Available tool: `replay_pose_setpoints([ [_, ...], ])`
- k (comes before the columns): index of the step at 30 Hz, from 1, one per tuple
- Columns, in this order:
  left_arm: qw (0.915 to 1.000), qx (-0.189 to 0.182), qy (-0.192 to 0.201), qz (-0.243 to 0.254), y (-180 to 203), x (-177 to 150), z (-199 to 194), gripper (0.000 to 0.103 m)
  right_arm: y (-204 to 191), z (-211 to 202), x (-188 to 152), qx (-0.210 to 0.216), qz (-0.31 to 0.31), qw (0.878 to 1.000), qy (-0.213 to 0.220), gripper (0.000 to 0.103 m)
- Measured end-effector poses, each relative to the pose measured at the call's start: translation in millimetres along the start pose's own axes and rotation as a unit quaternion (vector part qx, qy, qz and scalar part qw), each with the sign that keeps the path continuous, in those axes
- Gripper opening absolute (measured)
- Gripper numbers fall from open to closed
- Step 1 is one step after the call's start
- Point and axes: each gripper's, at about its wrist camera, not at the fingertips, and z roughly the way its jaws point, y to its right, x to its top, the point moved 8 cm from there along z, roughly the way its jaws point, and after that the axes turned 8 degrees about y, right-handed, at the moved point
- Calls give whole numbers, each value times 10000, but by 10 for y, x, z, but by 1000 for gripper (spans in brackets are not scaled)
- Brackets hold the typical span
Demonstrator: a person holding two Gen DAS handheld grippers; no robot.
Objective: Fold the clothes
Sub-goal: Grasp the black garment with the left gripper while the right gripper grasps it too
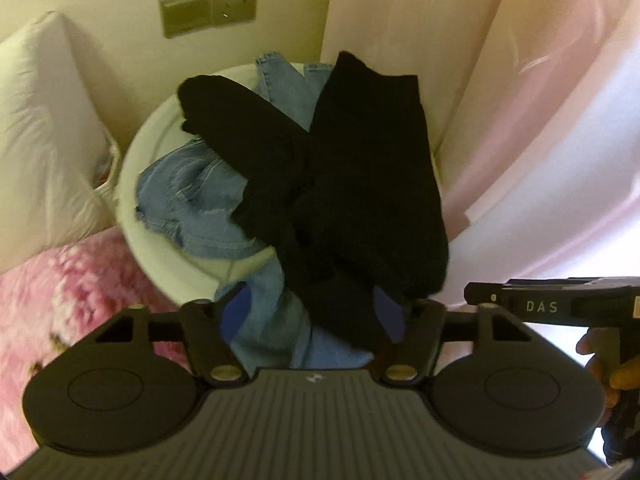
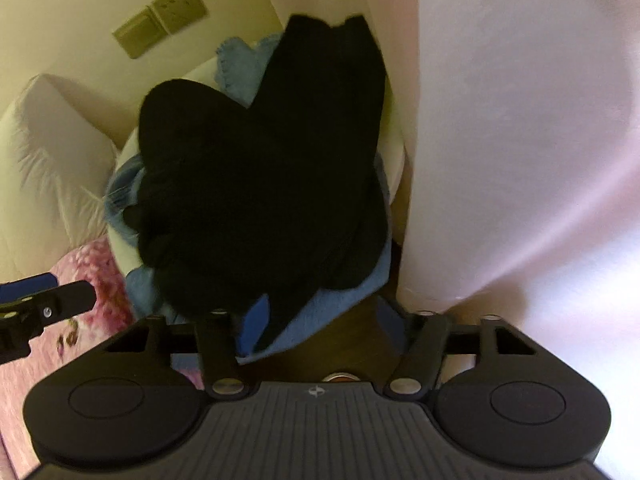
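Note:
A round white basket (image 1: 136, 184) holds a pile of clothes: a black knit garment (image 1: 352, 184) lies on top of blue jeans (image 1: 200, 204). My left gripper (image 1: 310, 312) is open, its blue-padded fingers on either side of the near edge of the black garment and jeans. In the right wrist view the black garment (image 2: 256, 176) covers most of the jeans (image 2: 332, 304). My right gripper (image 2: 324, 312) is open over the near rim of the pile, its left pad (image 2: 256, 320) touching the cloth. The right gripper's body shows in the left wrist view (image 1: 552, 304).
A white pillow (image 1: 44, 128) and a pink floral bedspread (image 1: 60, 292) lie to the left of the basket. A pale pink curtain (image 1: 540, 120) hangs close on the right. A cream wall with a switch and socket plate (image 1: 208, 6) stands behind.

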Motion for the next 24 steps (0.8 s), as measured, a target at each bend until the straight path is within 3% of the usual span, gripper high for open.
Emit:
replay_pose_setpoints([
  [3, 9999, -31, -16, 114, -48, 117, 288, 53, 86, 290, 97, -103, 197, 9997, -90, 49],
  [6, 9998, 41, 71, 187, -113, 233, 522, 75, 219, 538, 200, -124, 634, 9979, -99, 50],
  [7, 9997, 54, 107, 221, -131, 264, 590, 78, 262, 611, 223, -92, 833, 9964, -98, 51],
  [9, 9995, 55, 100, 304, -159, 307, 714, 81, 342, 739, 267, -21, 1221, 9925, -68, 67],
  [13, 9990, -111, -29, 442, -185, 338, 997, 81, 431, 940, 307, 268, 1906, 9813, -10, 73],
  [18, 9966, -136, -207, 790, -148, 231, 1253, 83, 475, 1180, 229, 334, 2189, 9749, -213, 79],
  [20, 9959, -33, -149, 895, -153, 197, 1246, 73, 465, 1186, 204, 288, 2138, 9762, -222, 79],
  [23, 9966, -69, -116, 810, -203, 183, 1159, 55, 478, 1111, 173, -84, 1735, 9843, -324, 39],
  [24, 9975, -114, -101, 689, -226, 188, 1122, 49, 453, 1059, 183, 39, 1663, 9856, -314, 34],
])
